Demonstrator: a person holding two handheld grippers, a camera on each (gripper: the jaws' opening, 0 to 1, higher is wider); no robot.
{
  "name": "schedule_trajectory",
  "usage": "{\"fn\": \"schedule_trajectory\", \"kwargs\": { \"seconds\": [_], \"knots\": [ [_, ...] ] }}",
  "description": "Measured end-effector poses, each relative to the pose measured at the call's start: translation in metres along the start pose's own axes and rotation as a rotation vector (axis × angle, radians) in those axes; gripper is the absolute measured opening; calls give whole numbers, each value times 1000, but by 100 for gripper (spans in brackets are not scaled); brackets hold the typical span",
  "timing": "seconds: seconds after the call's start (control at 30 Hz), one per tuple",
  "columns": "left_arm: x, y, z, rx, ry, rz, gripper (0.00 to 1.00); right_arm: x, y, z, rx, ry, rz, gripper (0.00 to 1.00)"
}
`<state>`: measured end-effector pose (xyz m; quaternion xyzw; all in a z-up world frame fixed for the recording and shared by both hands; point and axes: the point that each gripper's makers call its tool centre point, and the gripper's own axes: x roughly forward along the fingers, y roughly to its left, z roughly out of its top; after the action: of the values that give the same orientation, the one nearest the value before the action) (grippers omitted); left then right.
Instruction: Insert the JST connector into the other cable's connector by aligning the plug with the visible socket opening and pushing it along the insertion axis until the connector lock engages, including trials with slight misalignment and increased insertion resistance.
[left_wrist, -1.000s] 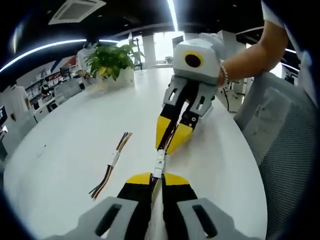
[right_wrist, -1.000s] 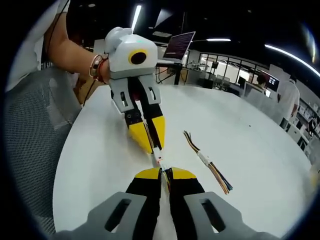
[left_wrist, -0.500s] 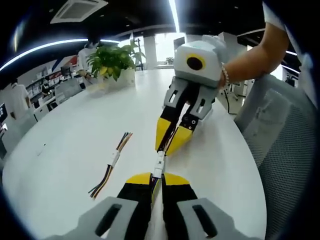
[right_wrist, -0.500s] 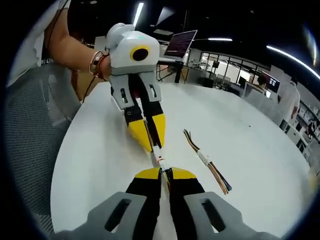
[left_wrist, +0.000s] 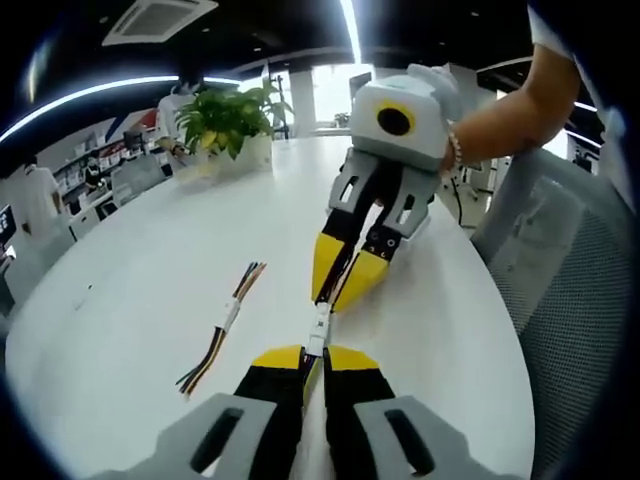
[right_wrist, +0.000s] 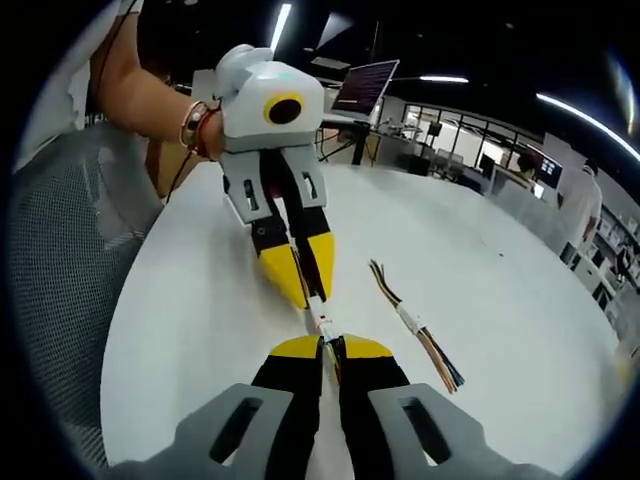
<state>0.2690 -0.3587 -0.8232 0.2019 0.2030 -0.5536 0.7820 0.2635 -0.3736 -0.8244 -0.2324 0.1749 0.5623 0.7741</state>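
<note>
Over a white round table (left_wrist: 130, 300), the two grippers meet tip to tip with a small white connector pair between them. In the left gripper view, the left gripper (left_wrist: 314, 352) rises from the near edge with its yellow-tipped jaws pressed nearly together, pinching the near end of the JST connector (left_wrist: 318, 330); the right gripper (left_wrist: 340, 283) reaches in from the far right, jaws likewise closed down to a narrow wedge on the far end of the same white piece. A bare forearm with a bracelet holds that right gripper from the far right. In the right gripper view the arrangement mirrors: the right gripper (right_wrist: 327, 345) comes up from the near edge, jaws closed with thin wires between them, and the connector (right_wrist: 319, 322) sits just beyond its tips, touching the tips of the left gripper (right_wrist: 306, 285) that descends from the far left. Whether the plug is fully seated in the socket cannot be told. A spare cable (left_wrist: 222, 328) with multicoloured wires and a white middle block lies flat on the table, left of the grippers in the left gripper view. A potted plant (left_wrist: 224, 122) stands at the table's far side.
</note>
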Motion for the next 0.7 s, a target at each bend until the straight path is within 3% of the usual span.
{"fn": "schedule_trajectory", "kwargs": {
  "seconds": [0.7],
  "knots": [
    [3,-2,-5,-1,27,-4,0,6,3,-1,52,21,8,2]
  ]
}}
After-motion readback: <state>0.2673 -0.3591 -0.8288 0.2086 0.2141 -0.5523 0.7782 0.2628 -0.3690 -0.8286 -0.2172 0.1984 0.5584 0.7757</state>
